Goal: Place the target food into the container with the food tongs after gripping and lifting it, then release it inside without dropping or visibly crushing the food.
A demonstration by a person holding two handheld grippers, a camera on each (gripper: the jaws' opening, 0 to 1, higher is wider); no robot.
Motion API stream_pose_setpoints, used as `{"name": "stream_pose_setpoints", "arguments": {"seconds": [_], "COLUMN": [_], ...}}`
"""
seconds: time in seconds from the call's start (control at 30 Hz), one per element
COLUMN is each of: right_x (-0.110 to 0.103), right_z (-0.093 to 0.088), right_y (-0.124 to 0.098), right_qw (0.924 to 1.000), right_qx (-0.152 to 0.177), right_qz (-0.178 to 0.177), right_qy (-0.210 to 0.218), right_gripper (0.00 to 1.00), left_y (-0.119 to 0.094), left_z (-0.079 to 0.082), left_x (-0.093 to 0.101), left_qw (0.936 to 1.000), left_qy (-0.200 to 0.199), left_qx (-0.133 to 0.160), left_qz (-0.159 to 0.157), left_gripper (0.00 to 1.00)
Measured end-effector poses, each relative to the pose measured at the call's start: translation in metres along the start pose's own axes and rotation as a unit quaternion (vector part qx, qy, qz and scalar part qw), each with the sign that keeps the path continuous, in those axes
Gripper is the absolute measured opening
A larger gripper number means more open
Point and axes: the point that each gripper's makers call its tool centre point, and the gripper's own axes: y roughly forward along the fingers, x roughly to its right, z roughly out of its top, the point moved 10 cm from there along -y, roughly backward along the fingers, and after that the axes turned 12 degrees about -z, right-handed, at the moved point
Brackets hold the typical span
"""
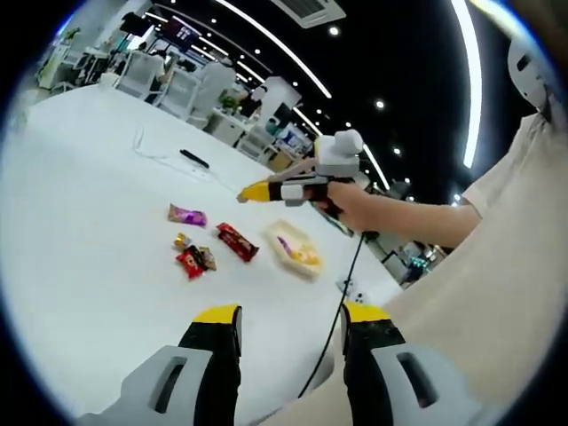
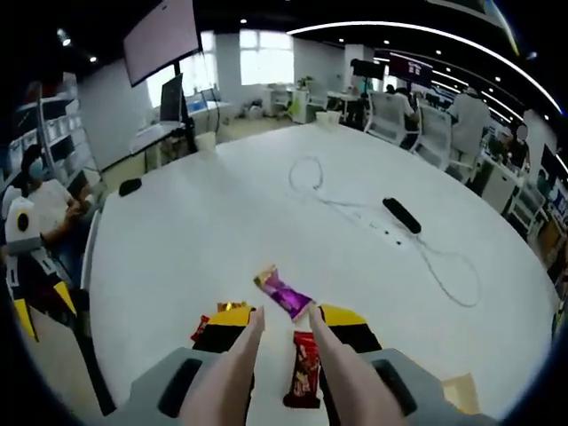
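tan tongs (image 2: 282, 355) parted over glossy red wrapper (image 2: 303, 371), purple wrapper (image 2: 284, 292) beyond

Red snack bar (image 2: 304, 371) partly behind tongs (image 2: 282, 373), container (image 2: 461, 390) edge-cropped.

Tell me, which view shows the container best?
The left gripper view: the whole container lies open on the table, food inside. The right gripper view shows just a corner at the bottom edge.

Surface: we see a large round white table (image 2: 222, 240) | Snacks: purple wrapped candy (image 2: 284, 294), long red wrapped bar (image 2: 303, 371), small red and gold packets (image 1: 193, 256) | Container: shallow cream tray (image 1: 295, 248) | Also: black remote (image 2: 401, 215), white cable (image 2: 355, 209)
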Motion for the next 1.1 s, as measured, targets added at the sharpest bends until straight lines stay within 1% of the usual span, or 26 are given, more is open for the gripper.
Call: {"name": "stream_pose_setpoints", "arguments": {"seconds": [0.43,0.6,0.8,0.9,1.03,1.1], "right_x": [-0.004,-0.003,-0.005,-0.009,-0.013,-0.010], "right_z": [0.001,0.002,0.007,0.009,0.010,0.009], "right_y": [0.017,0.024,0.032,0.035,0.041,0.045], "right_qw": [0.9994,0.9988,0.9977,0.9972,0.9959,0.9956], "right_qx": [-0.014,-0.019,-0.022,-0.021,-0.025,-0.027], "right_qz": [0.021,0.027,0.034,0.041,0.049,0.052], "right_qy": [-0.023,-0.036,-0.054,-0.059,-0.072,-0.073], "right_gripper": [0.27,0.27,0.27,0.27,0.27,0.27], "left_y": [0.003,0.004,0.005,0.005,0.004,0.003], "left_z": [0.002,-0.005,-0.006,-0.006,-0.006,-0.007], "left_x": [-0.009,-0.011,-0.014,-0.015,-0.016,-0.017], "left_qw": [0.9999,0.9997,0.9996,0.9994,0.9992,0.9990], "left_qy": [-0.012,-0.021,-0.029,-0.033,-0.038,-0.041], "left_qx": [0.001,-0.009,-0.001,0.002,0.008,0.010], "left_qz": [0.004,0.002,0.005,0.007,0.012,0.015], "left_gripper": [0.44,0.44,0.44,0.44,0.44,0.44]}}
